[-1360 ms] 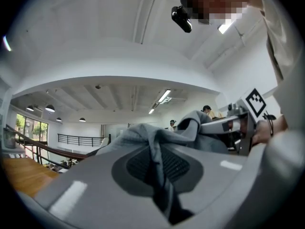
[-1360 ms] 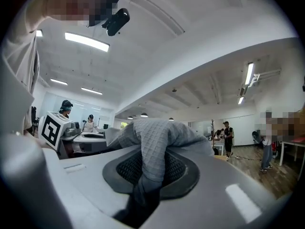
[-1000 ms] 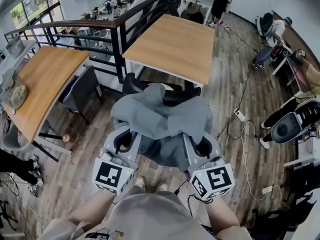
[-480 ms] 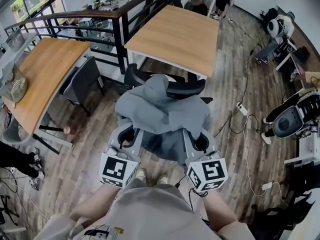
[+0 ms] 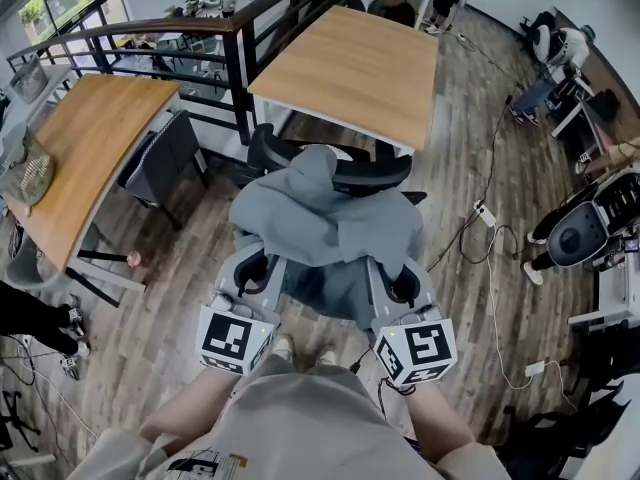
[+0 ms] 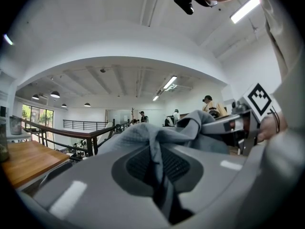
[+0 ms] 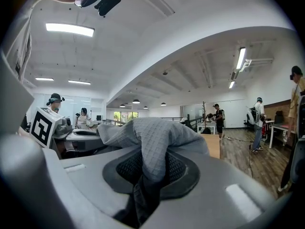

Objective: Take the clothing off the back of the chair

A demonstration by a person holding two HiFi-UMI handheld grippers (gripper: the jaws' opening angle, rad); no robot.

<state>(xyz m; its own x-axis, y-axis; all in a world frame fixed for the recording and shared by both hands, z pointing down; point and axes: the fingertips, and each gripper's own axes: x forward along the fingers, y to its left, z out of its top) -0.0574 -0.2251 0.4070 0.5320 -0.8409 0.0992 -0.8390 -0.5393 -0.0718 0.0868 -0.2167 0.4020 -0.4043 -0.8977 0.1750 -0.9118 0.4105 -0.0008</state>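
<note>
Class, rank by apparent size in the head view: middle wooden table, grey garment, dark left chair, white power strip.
Middle wooden table and grey garment: alike, unranked.
Dark left chair.
White power strip.

The head view looked steeply down from above the person's shoulders. It took in the grey garment on the black chair, the left gripper and right gripper at its near edge, and the plank floor around them. The left gripper view sat very close behind its own jaws and faced almost level across the garment towards the railing, with the right gripper's marker cube at its right edge. The right gripper view sat equally close and faced likewise, with the left gripper's marker cube at its left edge. All three shared the garment.
</note>
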